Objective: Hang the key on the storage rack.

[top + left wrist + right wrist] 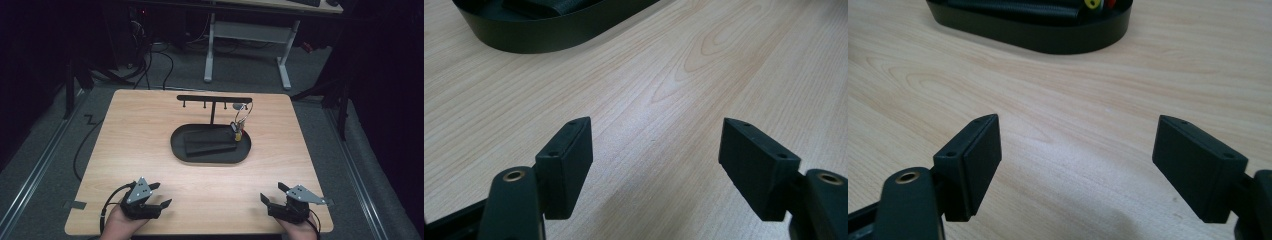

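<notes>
Pale wood table [150, 150], grey carpet [45, 145] around; left gripper [159, 196], right gripper [272, 194] spread, empty

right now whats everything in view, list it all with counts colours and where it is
table: 1, light wood, centre
tray: 1, black oval, middle of the table
rack: 1, black T-shaped, pegs along its bar, rising from the tray's far side
key ring: 1, wire loop with yellow and red bits, hanging from the rack's right end into the tray
flat block: 1, black, inside the tray
desk frame: 1, white legs, on the floor beyond the table
left gripper: 1, black, near left edge, open
right gripper: 1, black, near right edge, open
</notes>
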### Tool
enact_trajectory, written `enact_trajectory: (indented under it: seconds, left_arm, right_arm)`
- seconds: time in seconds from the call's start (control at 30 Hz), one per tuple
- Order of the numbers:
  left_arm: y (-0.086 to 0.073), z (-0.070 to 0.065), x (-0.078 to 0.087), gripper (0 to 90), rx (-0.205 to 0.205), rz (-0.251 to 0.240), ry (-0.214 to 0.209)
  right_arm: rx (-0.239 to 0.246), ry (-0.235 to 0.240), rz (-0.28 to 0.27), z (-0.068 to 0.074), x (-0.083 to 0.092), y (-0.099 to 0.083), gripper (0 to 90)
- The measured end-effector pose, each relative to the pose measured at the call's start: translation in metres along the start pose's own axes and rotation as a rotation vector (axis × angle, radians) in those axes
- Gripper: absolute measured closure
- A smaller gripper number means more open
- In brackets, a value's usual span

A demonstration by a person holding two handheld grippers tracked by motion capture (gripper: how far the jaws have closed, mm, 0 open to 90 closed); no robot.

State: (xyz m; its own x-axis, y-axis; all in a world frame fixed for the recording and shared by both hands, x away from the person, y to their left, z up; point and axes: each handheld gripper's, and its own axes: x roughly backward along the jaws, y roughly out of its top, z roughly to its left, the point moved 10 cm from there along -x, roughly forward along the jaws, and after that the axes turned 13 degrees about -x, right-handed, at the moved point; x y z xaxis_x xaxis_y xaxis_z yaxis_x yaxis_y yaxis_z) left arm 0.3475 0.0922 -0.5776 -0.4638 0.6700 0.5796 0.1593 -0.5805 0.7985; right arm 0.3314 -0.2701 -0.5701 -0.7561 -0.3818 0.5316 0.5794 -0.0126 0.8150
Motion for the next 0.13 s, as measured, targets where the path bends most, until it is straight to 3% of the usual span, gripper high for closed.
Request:
enact_trajectory:
  seconds: [0.13]
  left_arm:
    - [-0.0012, 0.0018, 0.0021, 30.4, -0.001, -0.002, -0.001]
  right_arm:
    - [0.01, -0.004, 0.017, 0.0008, -0.0038, -0.0017, 20.5]
